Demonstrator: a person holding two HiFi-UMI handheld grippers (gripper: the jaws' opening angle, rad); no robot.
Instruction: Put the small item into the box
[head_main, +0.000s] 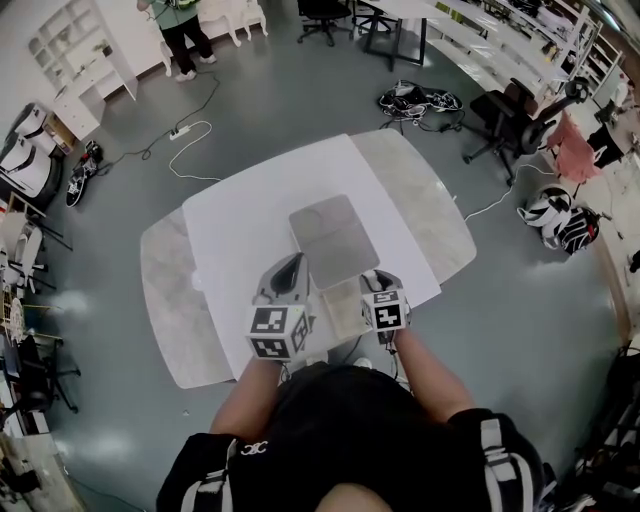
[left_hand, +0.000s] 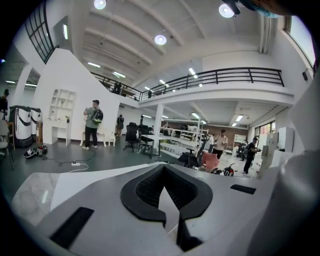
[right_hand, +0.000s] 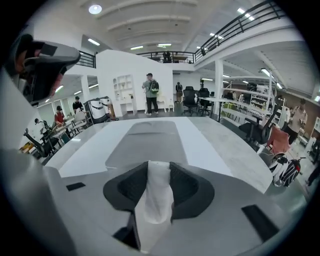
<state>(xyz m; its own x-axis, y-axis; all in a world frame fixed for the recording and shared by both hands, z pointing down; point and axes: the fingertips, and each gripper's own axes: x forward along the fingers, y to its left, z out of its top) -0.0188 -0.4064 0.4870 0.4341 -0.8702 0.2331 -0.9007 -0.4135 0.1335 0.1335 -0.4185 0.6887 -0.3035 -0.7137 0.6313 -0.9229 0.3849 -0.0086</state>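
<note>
My right gripper (right_hand: 159, 169) is shut on a small white soft item (right_hand: 156, 200), which stands up between its black pads. A flat grey box (right_hand: 145, 142) lies on the white table just ahead of those jaws. In the head view the box (head_main: 333, 240) sits at the table's middle. The left gripper (head_main: 290, 272) is at its near left corner and the right gripper (head_main: 376, 283) at its near right corner. The left gripper (left_hand: 162, 170) tilts up toward the room, its pad tips meeting with nothing between them. The held item is hidden in the head view.
A white sheet covers the marble table (head_main: 165, 300), whose near edge lies under my arms. On the floor are cables (head_main: 190, 140), an office chair (head_main: 505, 120) and bags (head_main: 560, 220). A person (head_main: 185, 35) stands far off by white shelves (head_main: 85, 50).
</note>
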